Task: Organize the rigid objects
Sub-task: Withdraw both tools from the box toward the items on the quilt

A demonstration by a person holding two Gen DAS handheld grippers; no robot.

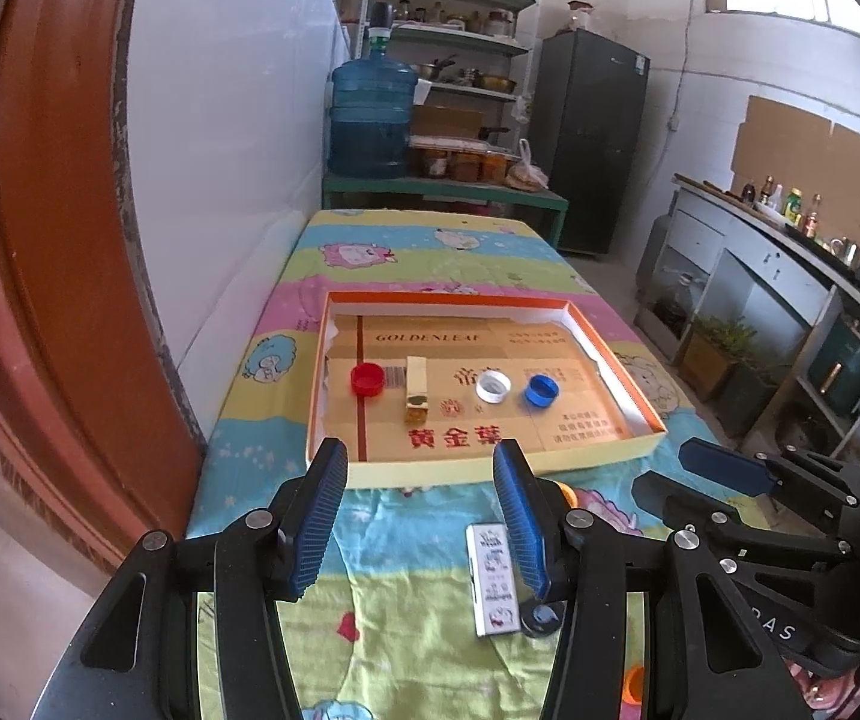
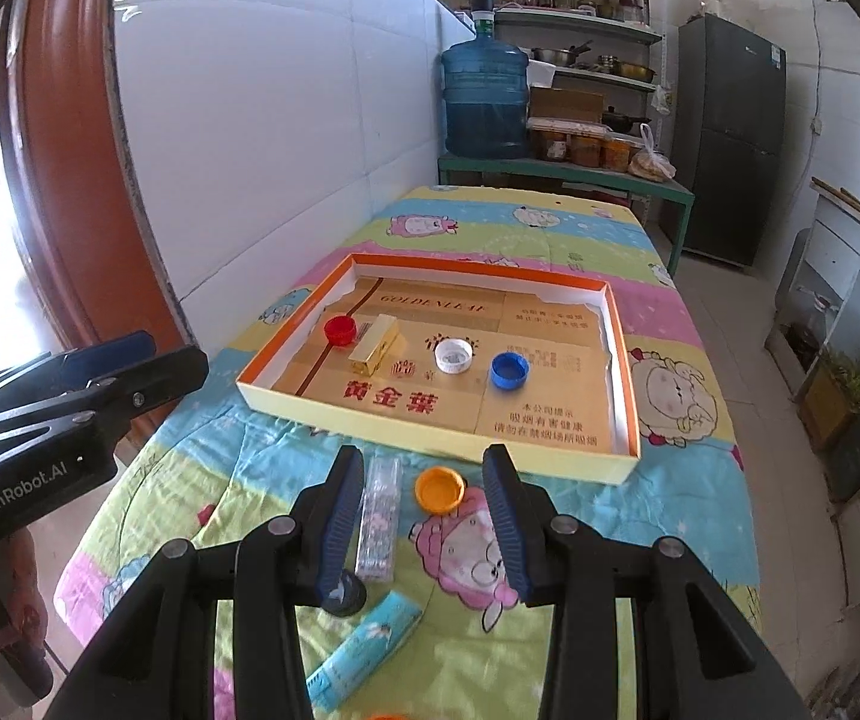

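A shallow orange-rimmed tray (image 1: 369, 471) (image 2: 430, 426) lies on the cartoon-print cloth. It holds a red cap (image 1: 368, 380) (image 2: 340, 330), a gold box (image 1: 416, 390) (image 2: 377, 351), a white cap (image 1: 493, 387) (image 2: 453, 355) and a blue cap (image 1: 542, 390) (image 2: 509, 370). In front of the tray, on the cloth, lie an orange cap (image 2: 440, 489), a small white printed box (image 1: 493, 579) (image 2: 378, 519), a dark cap (image 1: 541, 621) (image 2: 345, 594) and a light blue box (image 2: 363, 642). My left gripper (image 1: 419, 453) (image 2: 174, 354) hovers open and empty. My right gripper (image 2: 423, 457) (image 1: 664, 471) is open above the orange cap, not touching it.
A white wall and a red-brown door frame (image 1: 57, 240) border the table's left side. Behind the table stand a green bench (image 1: 442, 189) with a blue water jug (image 1: 369, 114), shelves and a dark fridge (image 1: 592, 138). A kitchen counter (image 1: 790, 252) runs along the right.
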